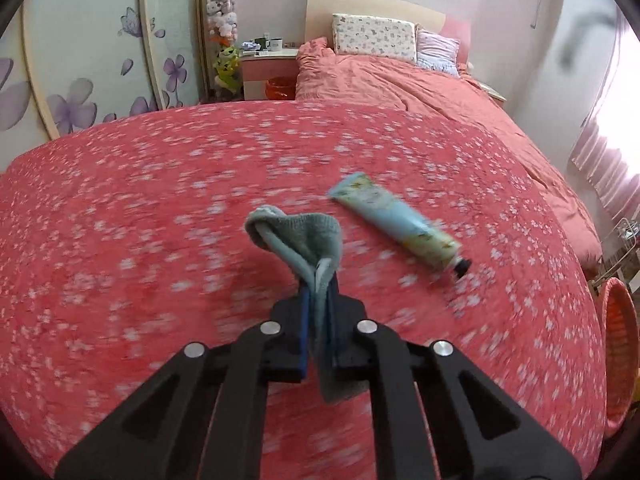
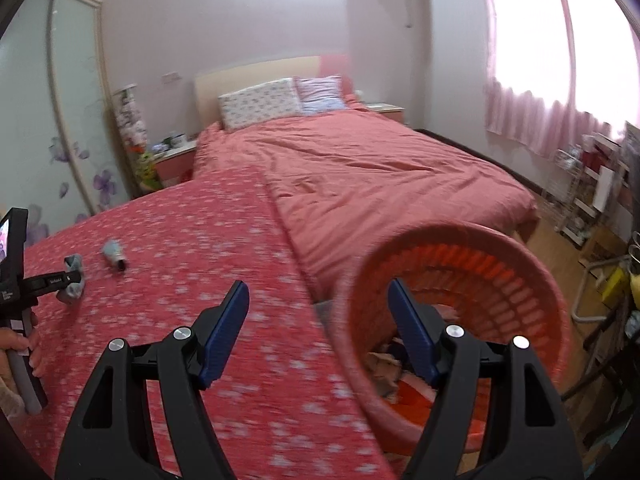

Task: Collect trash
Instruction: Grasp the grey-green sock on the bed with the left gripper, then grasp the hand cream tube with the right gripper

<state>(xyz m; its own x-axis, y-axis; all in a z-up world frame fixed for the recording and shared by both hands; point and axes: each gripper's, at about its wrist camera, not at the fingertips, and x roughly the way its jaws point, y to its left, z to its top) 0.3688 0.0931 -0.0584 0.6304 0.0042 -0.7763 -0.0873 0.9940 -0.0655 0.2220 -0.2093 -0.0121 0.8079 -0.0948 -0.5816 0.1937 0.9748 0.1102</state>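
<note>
Left wrist view: the left gripper (image 1: 320,280) pinches a grey-blue sock (image 1: 298,236) above the floral bedspread (image 1: 160,200); a hand-cream tube (image 1: 400,222) lies just beside; the right gripper (image 2: 318,300) gapes empty over the orange basket (image 2: 500,256).

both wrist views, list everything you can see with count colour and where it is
cloth: one, grey-blue, pinched in the left claw above the bedspread
tube: one, pale blue and cream with a black cap, lying on the bedspread beside the cloth
bedspread: one, red with white flowers, foot half of the bed
duvet: one, plain salmon, head half of the bed
pillows: two, one white floral, one striped, at the headboard
basket: one, orange, beside the bed, scraps inside
nightstand: one, pink and white, left of the bed, mugs on top
curtains: pink, at the window
left claw: shut on the cloth
right claw: open, empty, between bedspread and basket
hand: one, gripping the left claw's handle
</note>
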